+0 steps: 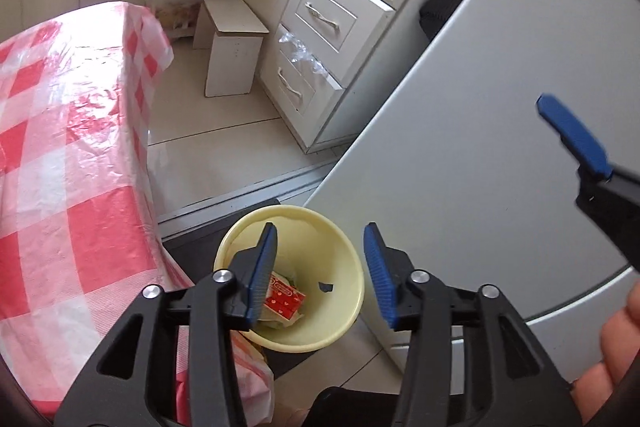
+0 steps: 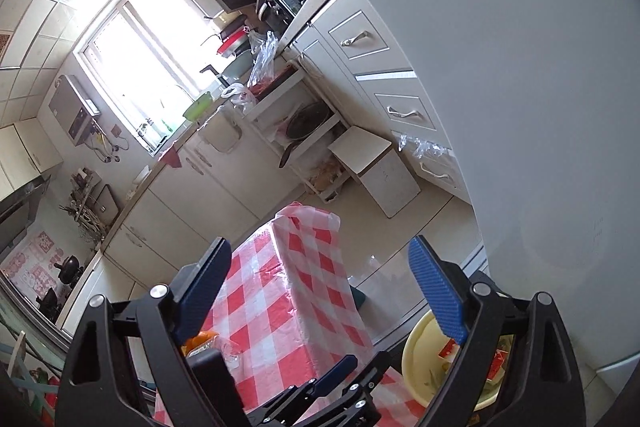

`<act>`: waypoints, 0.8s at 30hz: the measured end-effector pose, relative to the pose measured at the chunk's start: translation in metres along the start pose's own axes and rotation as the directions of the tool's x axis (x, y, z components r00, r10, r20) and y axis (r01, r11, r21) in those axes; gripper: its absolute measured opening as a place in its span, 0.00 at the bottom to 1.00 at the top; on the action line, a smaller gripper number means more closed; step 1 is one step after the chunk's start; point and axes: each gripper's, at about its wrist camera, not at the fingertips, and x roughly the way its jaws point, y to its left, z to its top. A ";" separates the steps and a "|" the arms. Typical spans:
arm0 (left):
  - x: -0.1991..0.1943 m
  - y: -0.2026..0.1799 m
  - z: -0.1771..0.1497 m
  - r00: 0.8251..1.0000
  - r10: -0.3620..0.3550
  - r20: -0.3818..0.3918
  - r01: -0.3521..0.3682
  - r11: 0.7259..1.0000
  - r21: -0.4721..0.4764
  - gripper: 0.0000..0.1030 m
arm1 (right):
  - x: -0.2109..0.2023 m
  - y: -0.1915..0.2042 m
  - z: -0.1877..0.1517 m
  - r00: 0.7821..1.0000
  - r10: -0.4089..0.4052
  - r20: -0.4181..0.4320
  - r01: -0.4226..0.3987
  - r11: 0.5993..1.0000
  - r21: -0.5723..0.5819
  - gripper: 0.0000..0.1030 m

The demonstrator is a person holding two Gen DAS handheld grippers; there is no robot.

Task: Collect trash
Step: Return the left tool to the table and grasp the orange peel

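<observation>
Left tool [image 1: 320,275] sits bottom centre of the left wrist view, blue pads spread wide, pinching nothing, right above the yellow bin [image 1: 344,247]. Trash is already inside: a red-and-white wrapper [image 1: 286,301] and pale crumpled scraps under it, plus a small dark fleck on the inner wall. We judge the drop is done, or the tool came here empty; either way it carries nothing now.

To do this step well we'd keep the pads over the bin mouth, not the rim, lift clear without knocking the bin, then swing back to the table [image 1: 60,147] at left for the next piece.

Right tool [image 2: 320,291] at the bottom of the right wrist view is also spread and empty, held above the checked tablecloth. The bin [image 2: 416,351] shows lower right there.

Hard to make out: the left pad covers part of the wrapper, and the bin bottom is hidden. Orange and clear items [image 2: 208,343] on the table sit behind the tool frame, so we can't tell what they are. The fridge [image 1: 480,107] fills the right side. Drawers [image 1: 328,15] and stool [image 1: 232,43] are farther back, upper centre.
</observation>
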 end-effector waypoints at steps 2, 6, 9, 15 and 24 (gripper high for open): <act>-0.013 0.006 0.002 1.000 -0.003 0.017 0.003 1.000 -0.007 0.46 | 0.000 0.001 0.000 1.000 0.002 -0.005 -0.002 1.000 -0.001 0.84; -0.061 0.024 0.004 0.996 0.017 0.092 -0.018 1.000 0.008 0.51 | 0.004 0.007 -0.004 0.999 0.014 -0.033 -0.015 1.000 -0.005 0.84; -0.106 0.048 0.005 0.984 0.069 0.164 -0.072 0.997 0.011 0.54 | 0.009 0.017 -0.010 0.997 0.030 -0.065 -0.031 0.999 -0.015 0.84; -0.191 0.140 0.005 0.927 0.272 0.257 -0.249 0.961 -0.118 0.58 | 0.030 0.047 -0.027 0.984 0.073 -0.163 -0.085 0.994 -0.071 0.84; -0.230 0.303 0.040 0.816 0.556 0.161 -0.487 0.810 -0.327 0.58 | 0.080 0.118 -0.073 0.928 0.119 -0.354 -0.199 0.960 -0.198 0.84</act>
